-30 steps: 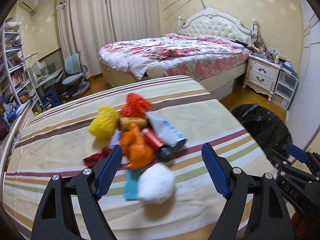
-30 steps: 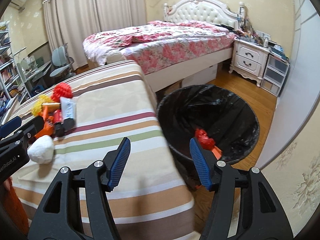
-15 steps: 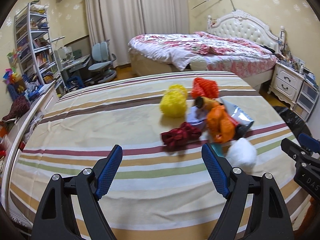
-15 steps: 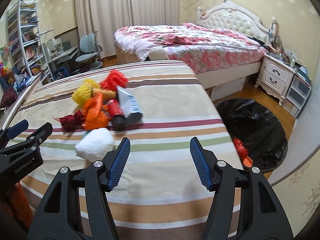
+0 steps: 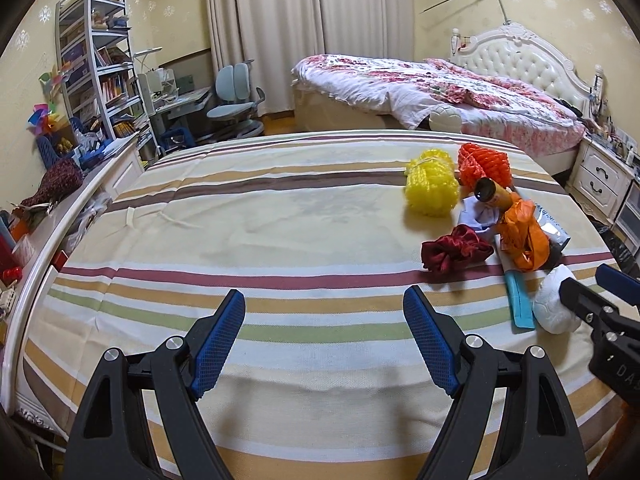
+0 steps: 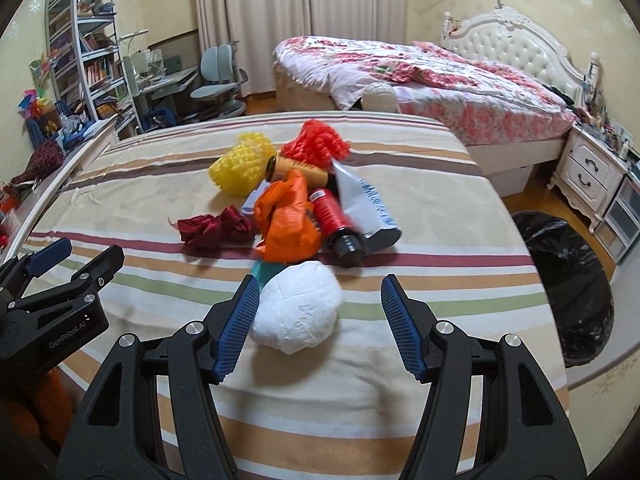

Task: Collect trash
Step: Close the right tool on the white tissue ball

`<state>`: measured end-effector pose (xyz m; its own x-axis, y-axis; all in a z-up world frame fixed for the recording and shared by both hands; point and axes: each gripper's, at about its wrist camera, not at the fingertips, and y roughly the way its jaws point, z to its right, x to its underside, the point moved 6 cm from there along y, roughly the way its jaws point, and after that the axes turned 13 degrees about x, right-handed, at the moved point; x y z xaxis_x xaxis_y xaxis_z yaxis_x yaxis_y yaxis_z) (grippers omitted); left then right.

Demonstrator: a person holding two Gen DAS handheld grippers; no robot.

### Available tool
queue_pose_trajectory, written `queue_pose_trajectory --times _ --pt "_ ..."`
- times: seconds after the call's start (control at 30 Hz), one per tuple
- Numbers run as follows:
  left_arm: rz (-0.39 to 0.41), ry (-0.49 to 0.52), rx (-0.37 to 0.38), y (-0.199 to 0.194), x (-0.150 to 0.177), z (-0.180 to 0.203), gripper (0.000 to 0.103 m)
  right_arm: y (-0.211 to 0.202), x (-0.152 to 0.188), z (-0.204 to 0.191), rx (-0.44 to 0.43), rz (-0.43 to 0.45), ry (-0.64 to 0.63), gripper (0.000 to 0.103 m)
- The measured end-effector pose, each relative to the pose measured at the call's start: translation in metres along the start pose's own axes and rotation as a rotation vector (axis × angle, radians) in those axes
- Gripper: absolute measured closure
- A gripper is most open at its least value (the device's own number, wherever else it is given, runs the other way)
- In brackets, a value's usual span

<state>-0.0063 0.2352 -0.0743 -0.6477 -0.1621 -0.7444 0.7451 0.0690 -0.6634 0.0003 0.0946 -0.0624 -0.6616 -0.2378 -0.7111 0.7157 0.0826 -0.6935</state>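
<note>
A pile of trash lies on the striped tablecloth [image 6: 400, 344]: a white crumpled paper ball [image 6: 298, 314], an orange plastic bag [image 6: 286, 220], a red bottle [image 6: 334, 218], a dark red cloth [image 6: 214, 230], a yellow foam net [image 6: 244, 164] and a red foam net [image 6: 316, 140]. My right gripper [image 6: 320, 326] is open, its left pad beside the white ball. My left gripper [image 5: 324, 340] is open and empty over bare cloth, left of the pile. The white ball [image 5: 554, 306] and dark red cloth [image 5: 454, 252] also show in the left wrist view.
A bin lined with a black bag [image 6: 568, 280] stands on the floor right of the table. A bed [image 6: 420, 76] and nightstand [image 6: 588, 172] are behind. A shelf [image 5: 96, 64], desk and chair [image 5: 234, 100] stand at the left.
Both grippers have swung left, away from the bin. The right gripper now faces the pile with the white ball between its fingers; the left has moved off the pile to bare cloth.
</note>
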Motion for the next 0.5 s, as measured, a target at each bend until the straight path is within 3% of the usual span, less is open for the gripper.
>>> queue_pose_trajectory --times 0.17,0.3,0.5 --pt "-0.005 0.005 0.016 0.003 0.001 0.002 0.024 0.005 0.006 -0.003 -0.024 -0.028 -0.005 0.041" --pt "-0.009 0.015 0.03 0.006 0.0 0.01 0.024 0.002 0.01 -0.003 -0.06 -0.036 -0.006 0.061" --pt "-0.016 0.03 0.051 0.012 -0.003 0.024 0.024 -0.007 0.01 0.006 -0.019 -0.001 -0.025 0.063"
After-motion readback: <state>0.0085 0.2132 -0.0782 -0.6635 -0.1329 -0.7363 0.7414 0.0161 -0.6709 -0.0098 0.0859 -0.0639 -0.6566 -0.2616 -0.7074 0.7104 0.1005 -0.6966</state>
